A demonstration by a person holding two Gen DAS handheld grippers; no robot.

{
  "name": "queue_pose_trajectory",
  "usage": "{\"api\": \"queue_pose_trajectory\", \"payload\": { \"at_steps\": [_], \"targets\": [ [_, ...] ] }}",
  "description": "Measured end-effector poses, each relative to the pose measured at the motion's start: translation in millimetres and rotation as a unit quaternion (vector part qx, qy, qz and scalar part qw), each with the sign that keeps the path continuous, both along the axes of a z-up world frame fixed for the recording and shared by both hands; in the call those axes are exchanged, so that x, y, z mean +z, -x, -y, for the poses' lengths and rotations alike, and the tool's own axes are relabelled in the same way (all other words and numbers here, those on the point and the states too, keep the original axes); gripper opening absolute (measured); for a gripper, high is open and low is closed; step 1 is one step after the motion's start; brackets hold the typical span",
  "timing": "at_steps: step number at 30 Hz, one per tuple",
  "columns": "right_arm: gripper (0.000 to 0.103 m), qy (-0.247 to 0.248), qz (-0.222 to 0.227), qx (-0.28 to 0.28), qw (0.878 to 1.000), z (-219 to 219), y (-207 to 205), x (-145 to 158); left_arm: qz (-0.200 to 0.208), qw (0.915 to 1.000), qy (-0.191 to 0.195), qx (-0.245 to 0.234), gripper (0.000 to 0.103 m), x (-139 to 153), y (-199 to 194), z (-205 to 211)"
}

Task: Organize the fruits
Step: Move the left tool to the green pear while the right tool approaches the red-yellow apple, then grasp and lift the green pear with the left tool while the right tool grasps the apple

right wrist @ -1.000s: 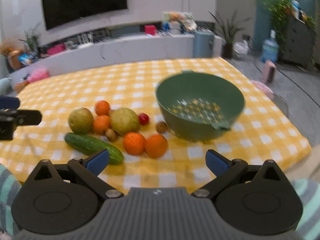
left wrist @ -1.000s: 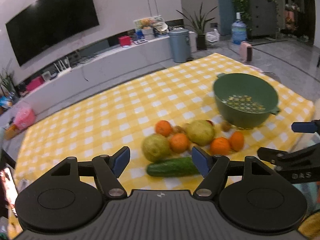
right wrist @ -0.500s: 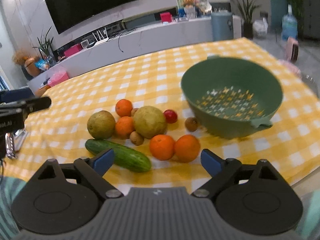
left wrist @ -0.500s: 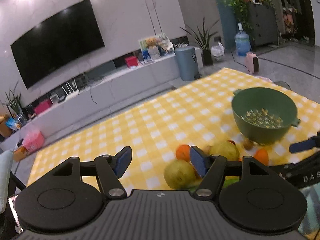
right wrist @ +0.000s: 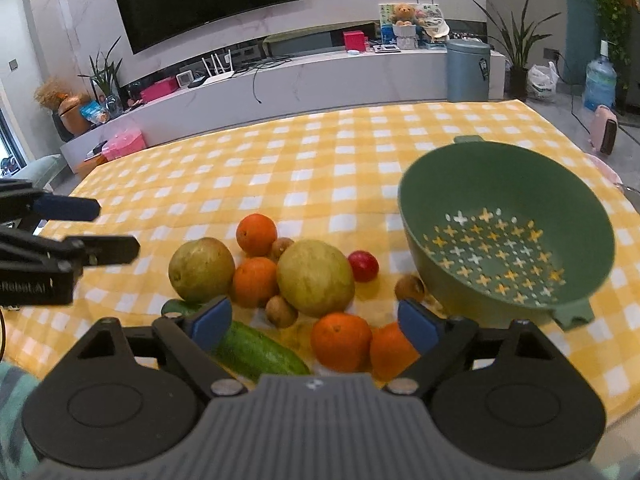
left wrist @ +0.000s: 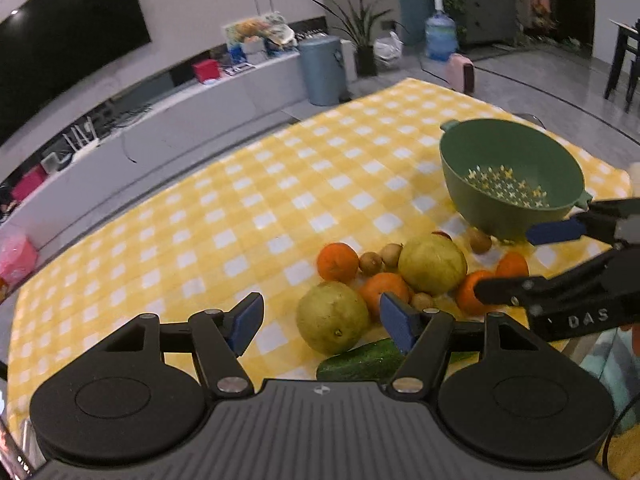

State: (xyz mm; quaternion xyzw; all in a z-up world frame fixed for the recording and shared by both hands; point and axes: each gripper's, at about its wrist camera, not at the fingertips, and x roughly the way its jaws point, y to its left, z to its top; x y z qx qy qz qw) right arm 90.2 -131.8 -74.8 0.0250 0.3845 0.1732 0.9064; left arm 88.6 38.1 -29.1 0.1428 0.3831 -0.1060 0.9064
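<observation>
1. Yellow checked tablecloth (right wrist: pixel 320 168) under everything.
2. Green colander (right wrist: pixel 508 240) at 2 o'clock from the fruit pile, upright, mouth up, handles along 11–5.
3. Cucumber (right wrist: pixel 256 350) at 6 o'clock, long axis running 10 to 4.
4. Two pale pears (right wrist: pixel 314 276), four oranges (right wrist: pixel 256 234) clustered, touching.
5. Left gripper (left wrist: pixel 322 326) and right gripper (right wrist: pixel 314 324) both spread wide, holding nothing; closer to the fruit than half a second ago.

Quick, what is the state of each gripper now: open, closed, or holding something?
Left gripper: open, jaws apart, holding nothing.
Right gripper: open, jaws apart, holding nothing.
</observation>
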Motion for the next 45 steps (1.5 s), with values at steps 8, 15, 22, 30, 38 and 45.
{"api": "queue_pose_trajectory", "payload": {
  "at_steps": [8,15,22,30,38,45],
  "targets": [
    [0.065,-0.003,0.008,0.004,1.000,-10.0,-18.3,-11.4,-0.057,0.9974,0.044,0.006,0.081,-27.0,-26.1,-11.2],
    [0.065,-0.006,-0.018,0.001,1.000,-16.4,-41.1,-28.8,-0.069,0.9948,0.068,0.030,0.082,-42.2,-41.3,-16.4],
    [0.069,-0.007,-0.030,0.010,0.999,-21.3,-54.6,-38.9,-0.084,0.9895,0.103,0.058,0.082,-54.6,-51.7,-24.7],
    [0.063,-0.019,-0.053,0.015,0.998,-20.7,-63.5,-52.1,-0.093,0.9834,0.130,0.087,0.075,-61.7,-60.1,-30.6],
    [0.061,-0.023,-0.054,0.020,0.998,-18.3,-67.3,-58.2,-0.102,0.9808,0.141,0.087,0.075,-66.0,-62.1,-33.1],
    [0.061,-0.021,-0.045,0.026,0.998,-18.3,-65.4,-58.6,-0.098,0.9837,0.129,0.079,0.072,-65.8,-60.4,-28.8]
  ]
}}
